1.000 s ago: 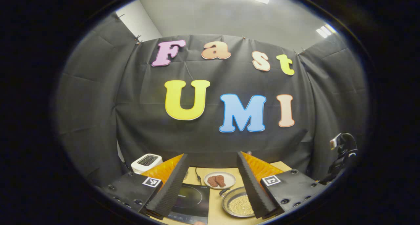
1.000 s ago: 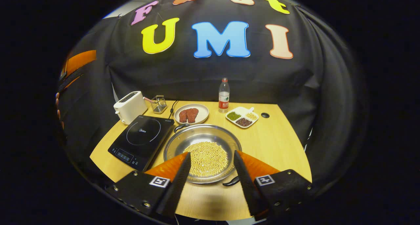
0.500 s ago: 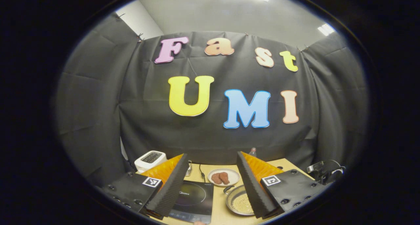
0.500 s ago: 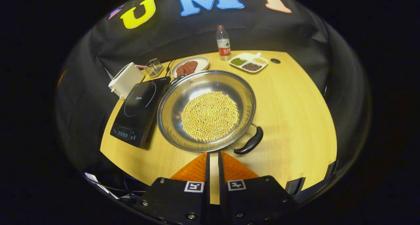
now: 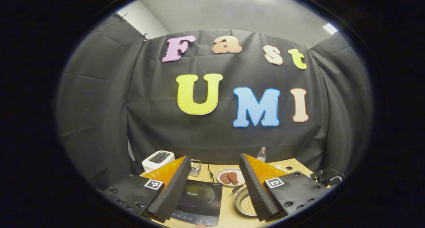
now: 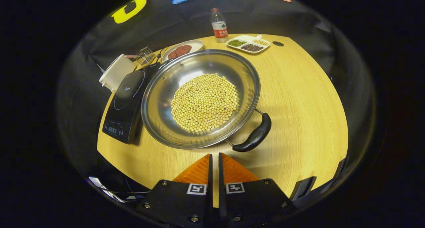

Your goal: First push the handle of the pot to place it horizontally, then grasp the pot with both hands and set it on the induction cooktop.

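- Closer now than a second ago, my right gripper [image 6: 214, 156] hangs over the near table [image 6: 298, 98] edge, fingers nearly together, gripping nothing.
- Just beyond it, the pot [image 6: 201, 98] of beans sits beside the cooktop [image 6: 127, 96], its near handle [image 6: 254, 137] angled right.
- My left gripper [image 5: 215, 181] is held high, fingers wide apart and empty.

A round wooden table [image 6: 298, 98] holds a white toaster [image 6: 114, 71] at its left edge, with a small wire basket [image 6: 144, 55] just beside it. Along the far edge sit a white plate [image 6: 196, 44] of reddish-brown meat pieces [image 6: 179, 50], an upright water bottle [image 6: 218, 25], and a divided dish [image 6: 249, 44] of beans.
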`<state>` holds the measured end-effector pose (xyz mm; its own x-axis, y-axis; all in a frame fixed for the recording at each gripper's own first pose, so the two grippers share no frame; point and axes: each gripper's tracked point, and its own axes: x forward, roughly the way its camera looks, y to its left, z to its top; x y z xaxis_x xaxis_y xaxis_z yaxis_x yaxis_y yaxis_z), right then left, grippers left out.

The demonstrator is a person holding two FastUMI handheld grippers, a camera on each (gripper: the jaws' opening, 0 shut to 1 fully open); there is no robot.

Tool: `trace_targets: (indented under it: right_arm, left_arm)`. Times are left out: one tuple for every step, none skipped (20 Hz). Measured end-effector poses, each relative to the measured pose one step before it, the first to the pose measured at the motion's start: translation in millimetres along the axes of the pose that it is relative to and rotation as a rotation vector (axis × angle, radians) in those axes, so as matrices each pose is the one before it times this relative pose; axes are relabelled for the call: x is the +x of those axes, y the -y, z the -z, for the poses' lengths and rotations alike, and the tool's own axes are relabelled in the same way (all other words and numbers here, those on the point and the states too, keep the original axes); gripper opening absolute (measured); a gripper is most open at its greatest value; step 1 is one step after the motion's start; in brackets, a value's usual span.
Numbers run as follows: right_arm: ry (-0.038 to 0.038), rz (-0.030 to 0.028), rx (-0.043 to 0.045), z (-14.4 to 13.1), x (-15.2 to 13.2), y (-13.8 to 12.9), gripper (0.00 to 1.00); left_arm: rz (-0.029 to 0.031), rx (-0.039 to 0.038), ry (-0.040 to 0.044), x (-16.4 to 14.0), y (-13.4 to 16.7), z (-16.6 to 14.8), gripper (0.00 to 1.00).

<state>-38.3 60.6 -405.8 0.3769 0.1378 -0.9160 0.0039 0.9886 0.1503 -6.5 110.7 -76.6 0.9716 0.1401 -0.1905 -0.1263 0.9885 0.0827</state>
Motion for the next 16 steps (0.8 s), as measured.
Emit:
trace_targets:
  right_arm:
    - [-0.0043,-0.00234,0.00781,-1.48,2.7,0.33,0.07]
    - [-0.00341,0.00236,0.00722,-0.37,2.32,0.32,0.07]
    - [-0.00411,0.00355,0.00331,-1.62,2.52,1.06,0.07]
    - [-0.0023,0.00366,0.0025,-1.14,2.71,1.23,0.07]
    - [-0.00106,0.00643,0.00362,-2.44,1.18,1.98,0.07]
    - [-0.00046,-0.00396,0.00753,-1.53,1.23,-0.83,0.07]
    - [0.00455,0.00378,0.00359,-2.97,0.96,1.21,0.07]
    - [-0.00001,0.01826,-0.00751,-1.12,-0.51,3.86,0.07]
    - [0.00562,0.01014,-0.01069,-1.43,-0.08,2.97,0.05]
    - [0.00144,0.00351,-0.00777,-0.65,-0.55,-0.11,0.02]
    - [0.00138,0.00006,-0.00361,-1.11,-0.85,1.31,0.01]
    - [0.00223,0.00196,-0.00518,-0.14,0.23,1.88,0.01]
    - [0.00471,0.00753,-0.00759,-2.03,-0.72,3.4,0.01]
    - [0.00694,0.01247,-0.01173,-1.1,-0.46,4.41,0.01]
    - [0.0092,0.01673,-0.01337,-2.2,-0.23,5.4,0.01]
    - [0.00887,0.0174,-0.01561,-3.43,-0.03,5.71,0.01]
  left_arm:
    - [-0.00331,0.00114,-0.00052,0.31,-0.68,-1.05,0.99]
    - [-0.00398,0.00176,-0.00048,-1.31,-1.07,0.52,0.99]
    - [-0.00345,0.00222,-0.00079,-1.03,-0.74,0.45,0.99]
    - [-0.00276,0.00252,-0.00325,0.99,-0.96,-0.4,0.99]
    - [-0.00329,0.00197,-0.00546,-0.76,0.02,1.35,0.99]
    - [-0.00293,0.00124,-0.00527,-2.15,-0.58,2.36,0.99]
    - [-0.0023,0.00105,-0.00453,-0.96,0.32,0.85,0.99]
    - [-0.00054,0.00096,-0.00286,0.82,0.63,0.59,0.99]
    - [0.00185,0.00189,-0.00308,0.55,1.93,-0.58,0.97]
    - [0.00183,0.00434,-0.00141,-1.17,1.37,0.6,0.95]
    - [0.00081,0.00505,0.00015,-0.26,1.51,-0.53,0.94]
    - [0.00323,0.00374,-0.00045,-0.95,2.29,-0.6,0.92]
    - [0.0055,0.00272,-0.00059,-2.04,3.23,-0.86,0.92]
    - [0.00405,0.00284,0.00112,-1.28,2.45,-1.62,0.92]
    - [0.00238,0.00488,0.00234,-0.76,3.1,0.94,0.92]
    - [0.00451,0.00189,0.003,-0.62,2.69,-2.26,0.92]
